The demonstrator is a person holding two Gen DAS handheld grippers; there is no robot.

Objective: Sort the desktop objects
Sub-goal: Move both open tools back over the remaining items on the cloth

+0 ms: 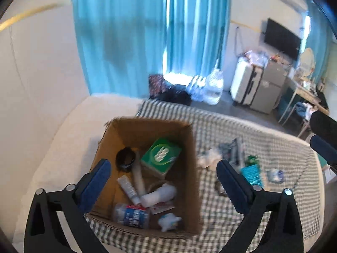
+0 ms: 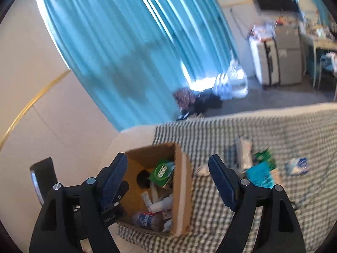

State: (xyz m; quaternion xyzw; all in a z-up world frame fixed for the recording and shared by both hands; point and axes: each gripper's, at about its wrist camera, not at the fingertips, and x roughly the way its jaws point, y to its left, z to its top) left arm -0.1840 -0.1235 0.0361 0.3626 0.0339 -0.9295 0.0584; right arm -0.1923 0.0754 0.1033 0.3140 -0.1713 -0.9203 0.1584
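Note:
An open cardboard box (image 1: 192,181) stands on a checked cloth. It holds a green carton (image 1: 161,156), a black round item (image 1: 125,160), a white tube (image 1: 129,189), a white roll (image 1: 158,195), a blue-labelled bottle (image 1: 131,213) and a small white figure (image 1: 169,221). My left gripper (image 1: 163,166) hangs open above the box with nothing between its fingers. My right gripper (image 2: 167,160) is also open and empty, above the box's (image 2: 182,189) right wall. To the right on the cloth lie a teal packet (image 1: 251,172), crumpled white paper (image 1: 208,158) and a blue-and-white packet (image 2: 297,166).
The checked cloth (image 1: 231,215) covers part of a white bed (image 1: 69,139). Beyond it hang blue curtains (image 1: 126,42), with bags (image 1: 213,88) on the floor, a suitcase (image 1: 244,82) and a cluttered desk (image 1: 305,88) at the far right.

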